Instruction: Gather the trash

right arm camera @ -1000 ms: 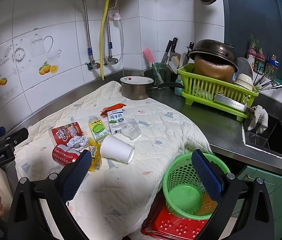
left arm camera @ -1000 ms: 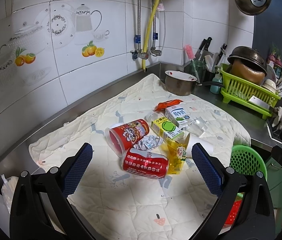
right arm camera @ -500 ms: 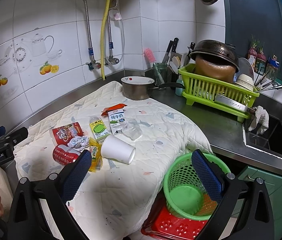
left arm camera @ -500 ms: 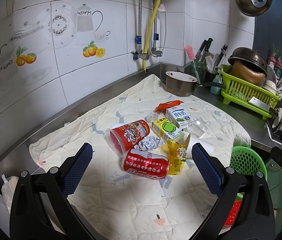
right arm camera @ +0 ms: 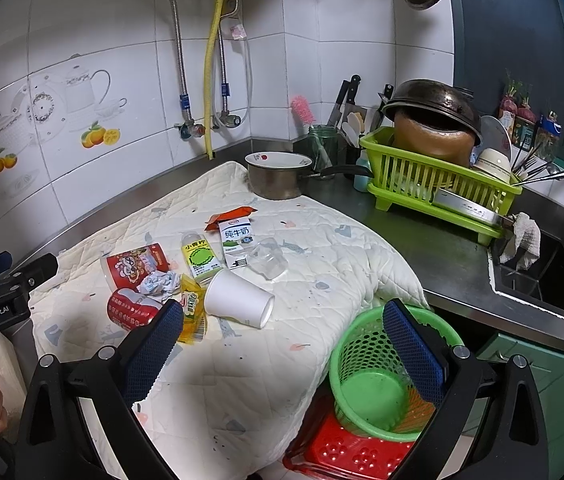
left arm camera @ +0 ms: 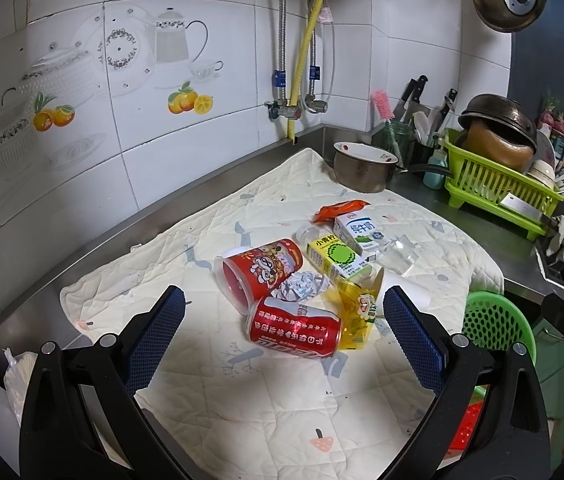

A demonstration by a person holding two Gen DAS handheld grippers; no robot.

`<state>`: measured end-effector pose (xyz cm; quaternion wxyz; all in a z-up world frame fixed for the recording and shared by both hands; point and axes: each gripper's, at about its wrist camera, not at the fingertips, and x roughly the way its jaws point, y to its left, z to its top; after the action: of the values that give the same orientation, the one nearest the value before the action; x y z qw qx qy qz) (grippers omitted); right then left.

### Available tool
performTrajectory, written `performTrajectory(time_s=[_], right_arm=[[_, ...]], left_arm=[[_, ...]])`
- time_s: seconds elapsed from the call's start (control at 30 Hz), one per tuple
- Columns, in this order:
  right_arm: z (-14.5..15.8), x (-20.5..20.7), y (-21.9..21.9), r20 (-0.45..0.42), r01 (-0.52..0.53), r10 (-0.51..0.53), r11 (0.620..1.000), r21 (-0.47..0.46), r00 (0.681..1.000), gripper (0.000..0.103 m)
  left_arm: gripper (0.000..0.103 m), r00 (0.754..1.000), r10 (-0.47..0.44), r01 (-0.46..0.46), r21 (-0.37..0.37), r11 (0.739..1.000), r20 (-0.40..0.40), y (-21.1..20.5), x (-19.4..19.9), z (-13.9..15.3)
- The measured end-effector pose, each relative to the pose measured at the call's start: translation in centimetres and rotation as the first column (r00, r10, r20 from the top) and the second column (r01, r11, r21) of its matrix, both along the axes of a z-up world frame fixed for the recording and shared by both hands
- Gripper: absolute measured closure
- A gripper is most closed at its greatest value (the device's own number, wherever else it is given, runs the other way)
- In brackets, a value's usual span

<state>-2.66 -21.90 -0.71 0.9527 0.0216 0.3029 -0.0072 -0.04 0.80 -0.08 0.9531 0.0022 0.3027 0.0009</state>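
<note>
Nearest, bottom of each wrist view: our left gripper (left arm camera: 279,322) and right gripper (right arm camera: 282,326), both spread wide with nothing between the blue pads, both held clear above the quilted mat (left arm camera: 241,400).

Lower centre of the left view: red soda can (left arm camera: 294,333), on its side, dented, the closest piece of trash. Touching it on the right, a yellow snack wrapper (left arm camera: 356,316).

Just beyond: crumpled paper ball (left arm camera: 300,286), wedged between the can and a red printed cup (left arm camera: 259,274) lying with its mouth toward us.

Centre of the right view: white paper cup (right arm camera: 237,302) on its side, mouth toward lower right.

Further up the mat: yellow-green juice bottle (left arm camera: 336,258), milk carton (left arm camera: 358,230), clear plastic cup (right arm camera: 267,258), orange wrapper (left arm camera: 340,210) farthest.

Lower right of the right view, off the counter edge: green mesh basket (right arm camera: 378,384), empty, resting on a red tray (right arm camera: 342,444); we judge it the trash receptacle.

Background, not trash: saucepan (right arm camera: 277,174), dish rack (right arm camera: 438,188).

Handling note: we judge no item collected yet. The can looks the sensible first pick; we would close across its round body, not its ends, and lift straight up so the wrapper and paper ball are not dragged.
</note>
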Motion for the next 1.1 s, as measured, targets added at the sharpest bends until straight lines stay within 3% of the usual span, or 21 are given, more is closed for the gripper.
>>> performTrajectory(time_s=[0.8, 1.1], right_arm=[[-0.9, 1.3, 0.6, -0.006, -0.054, 0.054, 0.998, -0.018, 0.999, 0.006], [-2.0, 2.6, 1.5, -0.017, -0.164, 0.164, 0.986, -0.034, 0.986, 0.006]], left_arm=[[0.005, 1.000, 0.017, -0.017, 0.005, 1.000, -0.012, 0.7, 0.7, -0.2], [0.005, 0.999, 0.023, -0.022, 0.016, 1.000, -0.024, 1.2, 1.2, -0.7]])
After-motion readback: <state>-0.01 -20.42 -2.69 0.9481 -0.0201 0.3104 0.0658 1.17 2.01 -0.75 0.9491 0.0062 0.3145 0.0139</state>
